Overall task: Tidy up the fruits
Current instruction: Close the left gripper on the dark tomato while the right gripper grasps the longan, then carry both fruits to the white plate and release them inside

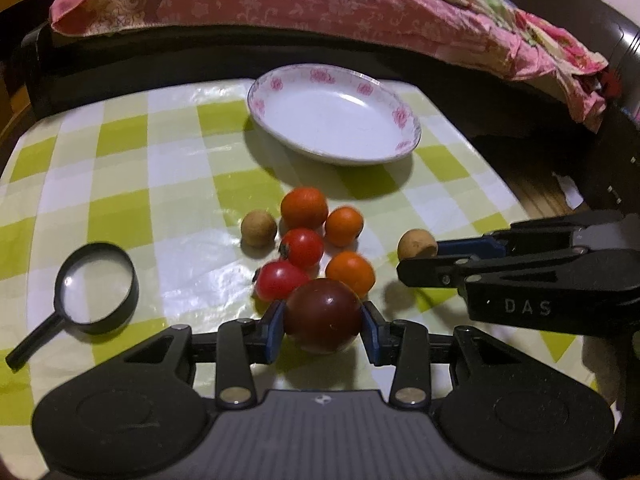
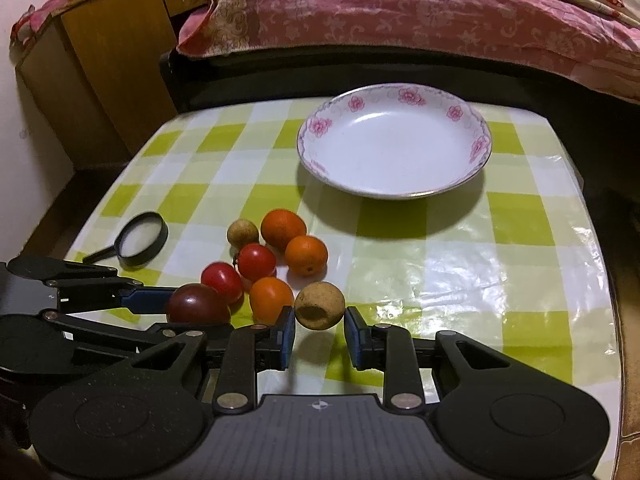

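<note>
Only readable text is "DAS" on the right gripper [image 1: 418,264] body. It's clamped on a tan longan [image 2: 319,305]. Left gripper [image 1: 323,322] pinches a dark tomato [image 1: 322,314], fruit pile at 12 o'clock, empty floral plate [image 2: 316,126] beyond.

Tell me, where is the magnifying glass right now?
The magnifying glass lies flat on the checkered tablecloth, left of the fruit cluster in both views, apart from it, handle toward the near-left edge.
</note>
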`<state>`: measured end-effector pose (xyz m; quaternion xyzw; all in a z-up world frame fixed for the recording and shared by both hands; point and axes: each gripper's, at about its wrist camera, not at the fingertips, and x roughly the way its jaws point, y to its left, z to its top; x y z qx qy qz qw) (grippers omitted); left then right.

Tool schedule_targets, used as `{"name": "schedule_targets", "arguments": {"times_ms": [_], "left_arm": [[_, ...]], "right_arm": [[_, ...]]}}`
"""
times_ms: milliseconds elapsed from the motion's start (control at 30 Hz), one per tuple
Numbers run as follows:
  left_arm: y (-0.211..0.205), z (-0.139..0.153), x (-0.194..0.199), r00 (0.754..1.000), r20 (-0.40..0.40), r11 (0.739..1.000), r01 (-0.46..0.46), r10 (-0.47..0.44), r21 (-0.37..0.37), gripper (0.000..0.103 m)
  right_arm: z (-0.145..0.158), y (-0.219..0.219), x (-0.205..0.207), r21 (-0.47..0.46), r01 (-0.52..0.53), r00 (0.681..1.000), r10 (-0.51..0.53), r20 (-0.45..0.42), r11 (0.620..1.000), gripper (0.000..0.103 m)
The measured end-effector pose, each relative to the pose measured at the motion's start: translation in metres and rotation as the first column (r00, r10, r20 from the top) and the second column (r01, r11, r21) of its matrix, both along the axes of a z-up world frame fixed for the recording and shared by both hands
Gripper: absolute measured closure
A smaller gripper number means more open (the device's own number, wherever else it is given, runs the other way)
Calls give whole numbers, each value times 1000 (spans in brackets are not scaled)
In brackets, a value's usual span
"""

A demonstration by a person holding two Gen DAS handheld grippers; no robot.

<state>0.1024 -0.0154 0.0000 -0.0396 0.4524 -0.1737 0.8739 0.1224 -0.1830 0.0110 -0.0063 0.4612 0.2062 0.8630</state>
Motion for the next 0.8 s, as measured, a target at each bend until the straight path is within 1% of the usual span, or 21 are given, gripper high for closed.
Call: {"name": "schedule_targets", "arguments": {"times_ms": [200, 333, 467, 633, 800], "left_arm": [[-4, 13, 17, 999, 34, 1000, -10, 10, 4, 56], [-9, 22, 41, 998, 66, 1000, -17, 16, 13, 56], [-15, 28, 67, 996, 87, 999, -21, 19, 25, 56], [-26, 26, 95, 995, 101, 998, -19, 14, 54, 56], [-33, 19, 116, 995, 99, 998, -25, 18, 65, 56]], "right_arm": [[7, -2, 8, 19, 22, 1000, -22, 13, 1000, 81], [13, -4, 20, 31, 43, 998, -44, 38, 999, 80], [17, -10, 42, 39, 69, 996, -72, 60, 997, 80], [14, -14, 66, 23, 91, 993, -92, 74, 996, 80], [10, -21, 83, 28, 107, 991, -109, 71, 994, 80]]}}
